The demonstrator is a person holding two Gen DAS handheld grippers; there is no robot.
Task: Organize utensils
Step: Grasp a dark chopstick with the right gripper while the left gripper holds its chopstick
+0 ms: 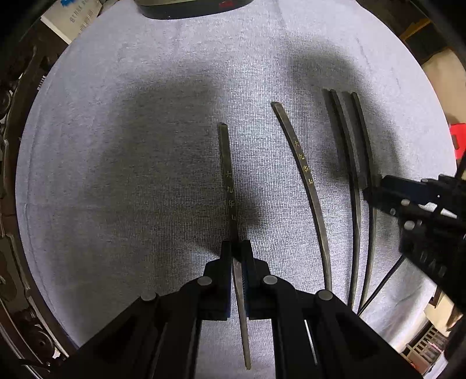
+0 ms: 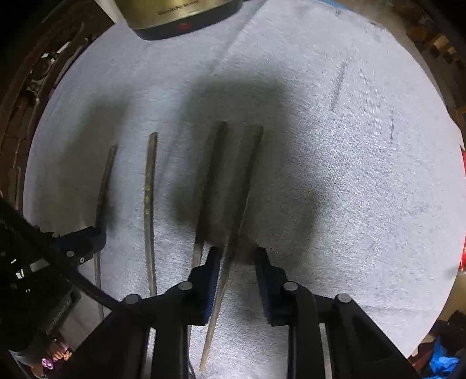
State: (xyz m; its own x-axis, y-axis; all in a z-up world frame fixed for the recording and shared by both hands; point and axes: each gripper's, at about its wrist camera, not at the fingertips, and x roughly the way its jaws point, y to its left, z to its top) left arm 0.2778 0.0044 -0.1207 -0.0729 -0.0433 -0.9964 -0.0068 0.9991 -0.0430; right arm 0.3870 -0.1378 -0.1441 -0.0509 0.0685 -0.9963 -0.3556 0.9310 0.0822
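Observation:
Several dark chopsticks lie roughly parallel on a grey cloth (image 1: 116,175). My left gripper (image 1: 236,250) is shut on one chopstick (image 1: 228,180) with gold characters, gripping it near the middle. A second lettered chopstick (image 1: 303,169) lies to its right, then a close pair (image 1: 348,163). My right gripper (image 2: 237,258) stands over that pair. One chopstick of the pair (image 2: 244,186) runs between its fingers, close to the left finger (image 2: 212,271), with a gap on the right side. The other one (image 2: 211,175) lies just outside that finger. The left gripper (image 2: 93,233) shows at the left edge.
A gold and dark appliance base (image 2: 180,17) with a red mark stands at the cloth's far edge (image 1: 189,8). A white printed box (image 1: 72,23) lies beyond the cloth at upper left. Something red (image 1: 457,137) sits off the right edge.

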